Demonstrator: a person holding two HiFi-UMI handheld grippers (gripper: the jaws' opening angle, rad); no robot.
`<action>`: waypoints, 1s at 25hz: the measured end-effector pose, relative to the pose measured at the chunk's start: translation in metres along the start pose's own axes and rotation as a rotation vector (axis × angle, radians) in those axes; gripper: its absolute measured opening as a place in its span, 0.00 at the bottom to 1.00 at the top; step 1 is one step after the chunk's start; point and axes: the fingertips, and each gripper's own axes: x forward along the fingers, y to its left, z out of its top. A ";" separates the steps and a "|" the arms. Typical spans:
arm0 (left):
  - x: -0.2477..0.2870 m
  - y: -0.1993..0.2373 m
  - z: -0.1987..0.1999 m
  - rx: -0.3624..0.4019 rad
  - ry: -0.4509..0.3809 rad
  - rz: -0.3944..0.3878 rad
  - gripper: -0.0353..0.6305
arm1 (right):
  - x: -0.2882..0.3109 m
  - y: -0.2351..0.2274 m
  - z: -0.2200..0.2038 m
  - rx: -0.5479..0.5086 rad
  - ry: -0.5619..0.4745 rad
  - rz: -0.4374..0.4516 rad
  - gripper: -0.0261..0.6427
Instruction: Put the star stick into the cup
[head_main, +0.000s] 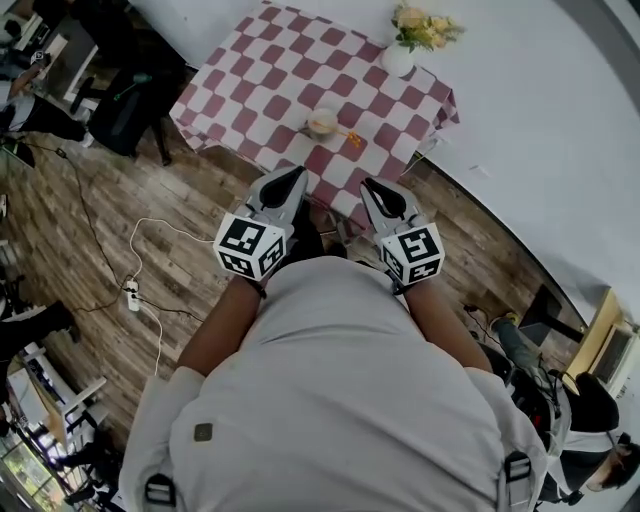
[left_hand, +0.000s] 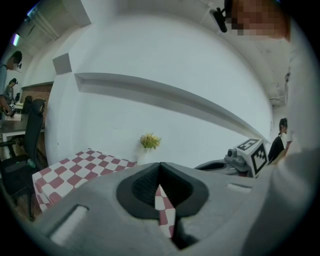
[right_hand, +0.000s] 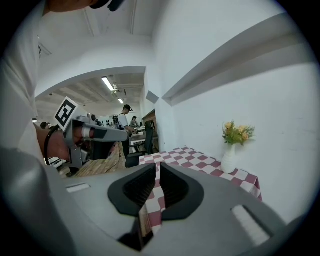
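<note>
Grey short-sleeved shirt (head_main: 340, 400); grey left tool (head_main: 297, 174) and right tool (head_main: 367, 185) carry black-and-white marker cubes (head_main: 250, 248).

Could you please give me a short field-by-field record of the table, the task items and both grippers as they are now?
table: red and white checkered cloth
cup: standing on the cloth
star stick: orange, lying beside the cup, not in it
vase: holds flowers, at the wall side
left gripper: jaw tips together, empty
right gripper: narrow gap, nothing between

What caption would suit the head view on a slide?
Person holds left tool and right tool before a checkered table with cup, star stick, vase.
</note>
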 end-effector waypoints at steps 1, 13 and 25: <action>-0.004 -0.003 0.000 0.001 -0.004 0.006 0.06 | -0.003 0.003 0.001 -0.004 -0.004 0.007 0.09; -0.064 0.006 -0.002 0.027 -0.012 0.084 0.06 | 0.001 0.045 0.016 0.000 -0.067 0.053 0.05; -0.129 0.045 0.012 0.089 -0.026 -0.012 0.06 | 0.022 0.103 0.035 0.010 -0.075 -0.046 0.05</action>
